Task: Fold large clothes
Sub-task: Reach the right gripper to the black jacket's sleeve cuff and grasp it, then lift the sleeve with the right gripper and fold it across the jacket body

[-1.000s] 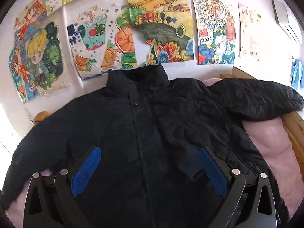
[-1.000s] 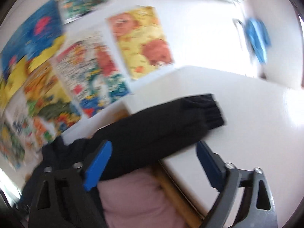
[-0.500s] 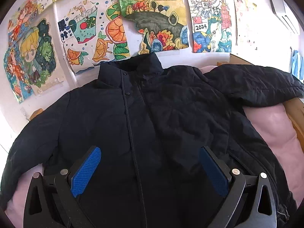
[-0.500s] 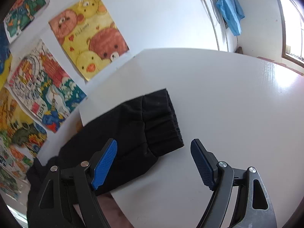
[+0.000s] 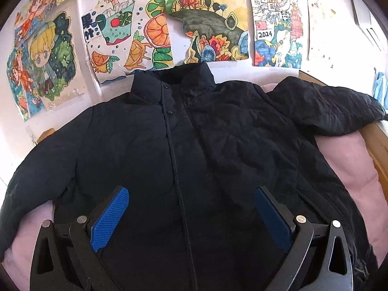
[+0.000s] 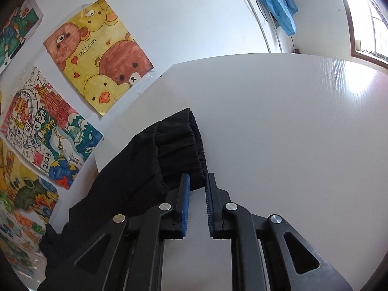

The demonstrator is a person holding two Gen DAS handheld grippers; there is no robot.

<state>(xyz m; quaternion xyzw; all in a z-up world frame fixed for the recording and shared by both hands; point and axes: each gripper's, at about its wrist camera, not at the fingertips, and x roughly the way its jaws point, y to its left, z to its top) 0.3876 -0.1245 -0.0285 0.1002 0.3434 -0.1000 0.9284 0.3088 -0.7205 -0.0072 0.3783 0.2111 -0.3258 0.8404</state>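
Note:
A large black padded jacket (image 5: 184, 145) lies face up on a pink bed cover (image 5: 349, 169), collar toward the wall, both sleeves spread out. My left gripper (image 5: 191, 208) is open and empty above the jacket's lower front. In the right wrist view, the jacket's right sleeve (image 6: 150, 169) lies across a white tabletop (image 6: 291, 133). My right gripper (image 6: 197, 181) is nearly closed, its blue pads at the corner of the sleeve cuff (image 6: 184, 143), with cuff fabric between the tips.
Colourful drawings (image 5: 206, 24) cover the wall behind the bed. A wooden bed frame edge (image 5: 378, 140) runs along the right. A blue cloth (image 6: 278, 4) hangs on the wall beyond the white tabletop, near a window (image 6: 371, 17).
My right gripper has moved in to the sleeve cuff and closed from wide open to a narrow gap. My left gripper has tilted down slightly over the jacket, staying open.

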